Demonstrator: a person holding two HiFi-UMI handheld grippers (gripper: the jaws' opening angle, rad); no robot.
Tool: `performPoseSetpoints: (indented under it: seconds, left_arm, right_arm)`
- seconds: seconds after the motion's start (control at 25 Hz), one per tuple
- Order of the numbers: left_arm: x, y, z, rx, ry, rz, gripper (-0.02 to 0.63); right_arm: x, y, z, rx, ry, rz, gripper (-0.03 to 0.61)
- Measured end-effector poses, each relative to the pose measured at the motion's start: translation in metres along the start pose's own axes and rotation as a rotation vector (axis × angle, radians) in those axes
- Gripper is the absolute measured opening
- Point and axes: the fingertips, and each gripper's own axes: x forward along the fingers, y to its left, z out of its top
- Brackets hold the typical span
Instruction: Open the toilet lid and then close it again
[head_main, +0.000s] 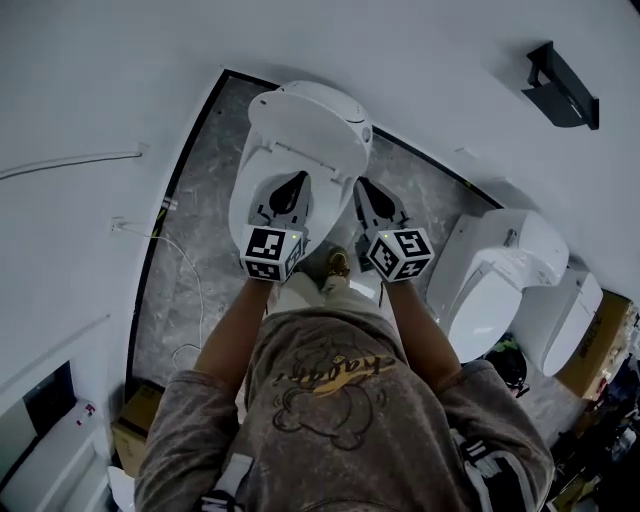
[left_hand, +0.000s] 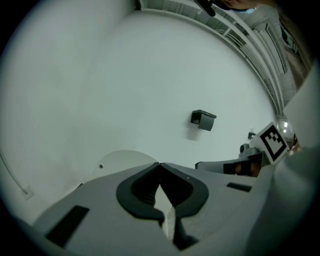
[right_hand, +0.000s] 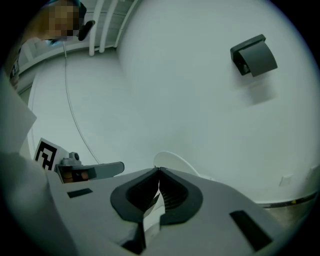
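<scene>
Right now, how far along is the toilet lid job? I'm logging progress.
Done: the lid is raised off the seat. In hand: the left hand-held gripper and right hand-held gripper, both shut, are near its free edge; whether it is fully up is unclear. Left: closing it.

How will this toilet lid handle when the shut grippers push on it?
Probably stiff: the toilet lid keeps a smooth moulded curve. Likely slippery against the left gripper and right gripper, since it looks glossy. Seemingly joined at its rear edge, it should pivot, not slide.
</scene>
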Motion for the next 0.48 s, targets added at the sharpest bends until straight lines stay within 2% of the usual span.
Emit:
performPoseSetpoints:
  seconds: [0.16,0.4,0.48]
  left_arm:
    - [-0.018,0.011,0.011,0.006,-0.014,0.019,0.009]
    - [-0.016,0.028,0.023,0.005,-0.022,0.022,0.011]
    - [-0.011,0.033,0.026,0.001,-0.02,0.008,0.035]
  right_arm:
    - [-0.006,0.012,0.008,-0.015,-0.021,-0.005,0.026]
    - [-0.004,0.012,0.014,-0.018,-0.038,-0.034,0.028]
    - [0.0,0.008,0.017,-0.018,-0.045,-0.045,0.03]
